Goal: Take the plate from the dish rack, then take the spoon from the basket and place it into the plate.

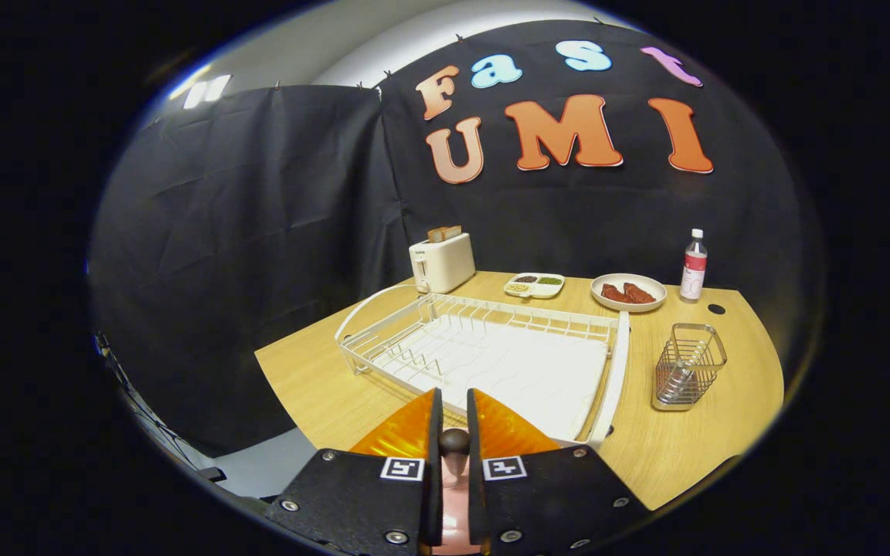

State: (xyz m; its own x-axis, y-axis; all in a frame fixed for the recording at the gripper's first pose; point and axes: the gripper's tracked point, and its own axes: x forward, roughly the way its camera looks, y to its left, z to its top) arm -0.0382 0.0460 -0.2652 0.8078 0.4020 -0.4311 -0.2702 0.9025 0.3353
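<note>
My gripper point(454, 395) is shut on a spoon point(454, 455) with a pink handle and a dark round end, which stands upright between the two black fingers. An orange ribbed plate point(406, 429) lies right under the fingers, showing on both sides of them, at the table's near edge in front of the white dish rack point(491, 351). No dishes stand in the rack. The wire basket point(688, 367) stands beyond the fingers, to the right of the rack.
At the far side of the wooden table point(314, 386) stand a white toaster point(442, 261) with bread in it, a small divided dish point(534, 285), a white plate of reddish food point(629, 293) and a bottle point(694, 266). Black cloth walls close the booth behind.
</note>
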